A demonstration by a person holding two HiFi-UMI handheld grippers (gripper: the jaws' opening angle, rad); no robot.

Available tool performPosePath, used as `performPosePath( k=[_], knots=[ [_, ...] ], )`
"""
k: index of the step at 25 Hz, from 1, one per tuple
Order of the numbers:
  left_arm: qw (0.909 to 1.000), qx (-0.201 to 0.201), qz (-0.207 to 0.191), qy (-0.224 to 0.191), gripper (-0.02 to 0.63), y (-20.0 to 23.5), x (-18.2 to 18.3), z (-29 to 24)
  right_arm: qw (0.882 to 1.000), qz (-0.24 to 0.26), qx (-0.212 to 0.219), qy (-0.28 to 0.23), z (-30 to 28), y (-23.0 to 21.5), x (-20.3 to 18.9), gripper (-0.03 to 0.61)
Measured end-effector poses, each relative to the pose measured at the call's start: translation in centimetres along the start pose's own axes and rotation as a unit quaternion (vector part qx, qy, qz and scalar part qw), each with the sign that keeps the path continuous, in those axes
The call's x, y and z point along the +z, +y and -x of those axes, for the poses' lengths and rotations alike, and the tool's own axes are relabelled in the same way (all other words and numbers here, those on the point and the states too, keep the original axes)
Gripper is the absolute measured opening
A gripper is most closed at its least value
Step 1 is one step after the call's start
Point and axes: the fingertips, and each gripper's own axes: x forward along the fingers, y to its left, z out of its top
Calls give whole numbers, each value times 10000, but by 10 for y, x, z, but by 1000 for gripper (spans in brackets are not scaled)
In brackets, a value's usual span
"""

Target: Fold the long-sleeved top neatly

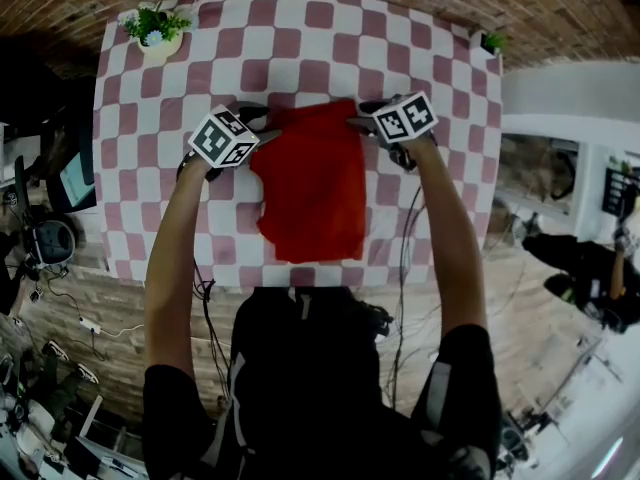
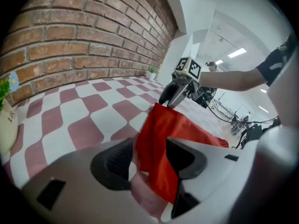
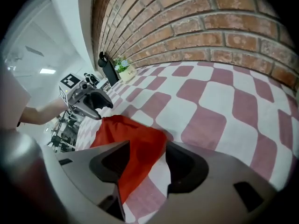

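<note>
The red long-sleeved top (image 1: 310,183) lies folded into a tall rectangle on the red-and-white checked table (image 1: 150,108). My left gripper (image 1: 264,134) is at its far left corner and my right gripper (image 1: 356,121) at its far right corner. In the left gripper view the jaws (image 2: 149,160) stand apart with the cloth's corner (image 2: 161,134) loose between them, and the right gripper (image 2: 170,97) shows across the fabric. In the right gripper view the jaws (image 3: 142,164) are also apart over the other corner (image 3: 128,134), with the left gripper (image 3: 96,107) beyond.
A potted plant (image 1: 155,30) stands at the table's far left corner and a small one (image 1: 492,41) at the far right. A brick wall (image 2: 70,36) runs along the far edge. The person's body is at the near edge; cables hang below.
</note>
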Motion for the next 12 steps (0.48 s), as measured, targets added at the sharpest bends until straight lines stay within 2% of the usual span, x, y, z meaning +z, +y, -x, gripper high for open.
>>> performPosePath(
  k=[7, 12],
  knots=[
    [9978, 67, -130, 651, 209, 4, -21, -34, 9996, -114, 130, 218, -22, -11, 1, 215],
    [9968, -96, -79, 784, 178, 0, -28, -42, 9993, -21, 242, 277, -22, -10, -4, 134]
  ],
)
